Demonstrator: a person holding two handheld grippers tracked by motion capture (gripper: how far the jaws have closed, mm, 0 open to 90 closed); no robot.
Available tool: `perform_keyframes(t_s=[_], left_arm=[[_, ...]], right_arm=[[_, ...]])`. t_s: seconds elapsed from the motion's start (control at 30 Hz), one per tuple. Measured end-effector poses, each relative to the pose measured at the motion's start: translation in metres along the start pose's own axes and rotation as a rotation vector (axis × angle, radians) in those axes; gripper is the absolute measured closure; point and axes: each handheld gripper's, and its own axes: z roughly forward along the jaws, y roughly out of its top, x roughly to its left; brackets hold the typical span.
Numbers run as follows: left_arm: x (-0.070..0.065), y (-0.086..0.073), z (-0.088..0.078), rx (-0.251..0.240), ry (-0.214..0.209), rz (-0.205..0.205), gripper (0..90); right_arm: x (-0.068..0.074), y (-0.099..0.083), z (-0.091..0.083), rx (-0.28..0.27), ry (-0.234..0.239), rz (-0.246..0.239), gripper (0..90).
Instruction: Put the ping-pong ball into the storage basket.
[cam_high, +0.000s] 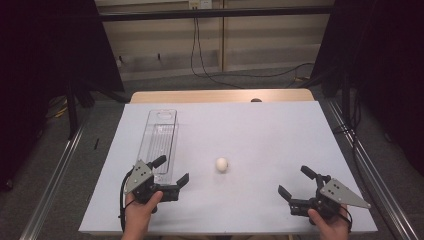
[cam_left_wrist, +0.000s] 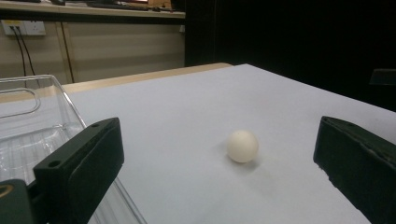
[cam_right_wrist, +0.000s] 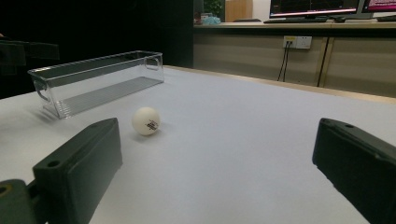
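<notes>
Both claws sit low at the near edge, left claw (cam_high: 172, 171) and right claw (cam_high: 296, 181), jaws spread wide, holding nothing. Table (cam_high: 260, 125) first, then clear bin (cam_high: 159, 142) standing beside the left claw, then white ball (cam_high: 221, 164) loose between them. Nothing grasped yet; I judge the pick-up and drop remain.

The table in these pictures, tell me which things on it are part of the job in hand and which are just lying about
Part of the job:
- white ball, lying loose mid-table
- clear plastic bin, long and empty
- left tongs, open, beside the bin's near end
- right tongs, open

Just lying about:
- black cables on the floor behind the table
- wall socket
- monitors on the far counter
</notes>
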Motion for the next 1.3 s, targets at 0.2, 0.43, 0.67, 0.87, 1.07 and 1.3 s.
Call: perform_keyframes(t_s=[0.2, 0.43, 0.67, 0.87, 1.07, 1.3], left_arm=[[-0.003, 0.000, 0.005, 0.010, -0.005, 0.005, 1.9], [-0.007, 0.000, 0.011, 0.030, -0.012, 0.018, 1.9], [-0.010, 0.000, 0.016, 0.033, -0.030, 0.013, 1.9], [-0.013, 0.002, 0.020, 0.032, -0.041, 0.019, 1.9], [-0.017, 0.002, 0.027, 0.044, -0.049, 0.023, 1.9], [-0.019, 0.003, 0.033, 0.058, -0.046, 0.020, 1.9]], right_arm=[[0.000, 0.000, 0.000, -0.001, -0.001, -0.001, 1.1], [0.000, 0.001, 0.000, -0.008, -0.003, 0.005, 1.2], [0.000, 0.001, -0.001, -0.007, -0.001, 0.003, 1.4], [0.000, 0.001, -0.001, -0.011, -0.004, 0.003, 1.5], [0.001, 0.001, -0.001, -0.008, -0.006, -0.003, 1.6], [0.000, 0.001, -0.002, -0.007, -0.007, -0.003, 1.6]])
